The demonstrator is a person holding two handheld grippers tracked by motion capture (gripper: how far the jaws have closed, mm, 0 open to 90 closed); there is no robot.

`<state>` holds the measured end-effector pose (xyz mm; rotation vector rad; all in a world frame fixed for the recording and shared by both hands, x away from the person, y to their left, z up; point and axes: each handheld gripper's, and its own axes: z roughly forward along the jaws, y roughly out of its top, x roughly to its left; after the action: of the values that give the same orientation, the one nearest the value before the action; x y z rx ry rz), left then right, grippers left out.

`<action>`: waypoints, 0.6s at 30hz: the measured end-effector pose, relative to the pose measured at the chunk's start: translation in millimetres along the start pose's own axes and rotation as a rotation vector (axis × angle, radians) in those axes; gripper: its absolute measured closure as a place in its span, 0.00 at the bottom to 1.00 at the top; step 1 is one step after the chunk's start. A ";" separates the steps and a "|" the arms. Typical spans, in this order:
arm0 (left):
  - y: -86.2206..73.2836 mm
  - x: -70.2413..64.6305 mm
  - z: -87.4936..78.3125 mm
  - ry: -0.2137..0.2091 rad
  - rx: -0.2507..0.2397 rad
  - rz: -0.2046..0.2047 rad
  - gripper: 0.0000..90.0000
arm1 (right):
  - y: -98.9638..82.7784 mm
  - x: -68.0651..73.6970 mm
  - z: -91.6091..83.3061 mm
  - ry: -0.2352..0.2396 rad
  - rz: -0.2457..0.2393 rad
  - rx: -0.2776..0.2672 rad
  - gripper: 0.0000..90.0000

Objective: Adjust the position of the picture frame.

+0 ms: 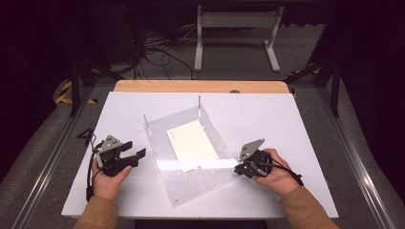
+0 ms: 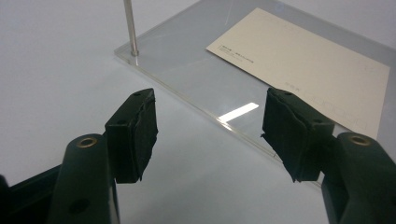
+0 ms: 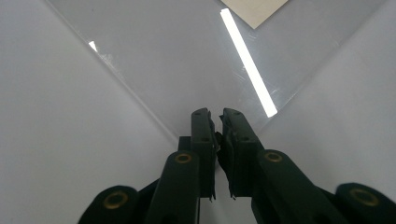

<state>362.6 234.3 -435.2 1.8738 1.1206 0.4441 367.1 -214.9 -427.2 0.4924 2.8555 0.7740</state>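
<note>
A clear acrylic plate lies skewed on the white table, with a cream card on top of it. Two thin metal pins stand at its far corners. My left gripper rests just left of the plate, open, with nothing between its pads; the plate's edge, one pin and the card lie ahead of it. My right gripper is at the plate's near right corner. Its tips are shut over that corner of the plate; whether they pinch it I cannot tell.
A wooden strip runs along the table's far edge. Beyond it, a white metal stand and loose cables sit on the floor. Dark frame legs flank the table.
</note>
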 end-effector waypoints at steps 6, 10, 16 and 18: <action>0.4 -0.4 0.3 0.000 0.001 0.000 0.40 | -1.4 7.9 -3.2 0.015 -0.033 0.026 0.92; 1.1 -0.3 1.0 -0.001 -0.001 0.002 0.40 | 0.1 15.8 -3.9 0.025 -0.062 0.047 0.92; 2.2 -0.2 3.4 -0.003 0.004 0.002 0.40 | 2.2 26.8 -4.4 0.040 -0.102 0.066 0.92; 2.4 -0.3 4.2 -0.002 0.007 0.003 0.40 | 2.8 31.4 -4.2 0.064 -0.107 0.071 0.92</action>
<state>366.4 231.5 -435.5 1.8814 1.1197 0.4404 337.6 -203.7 -423.7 0.3257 2.9487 0.6848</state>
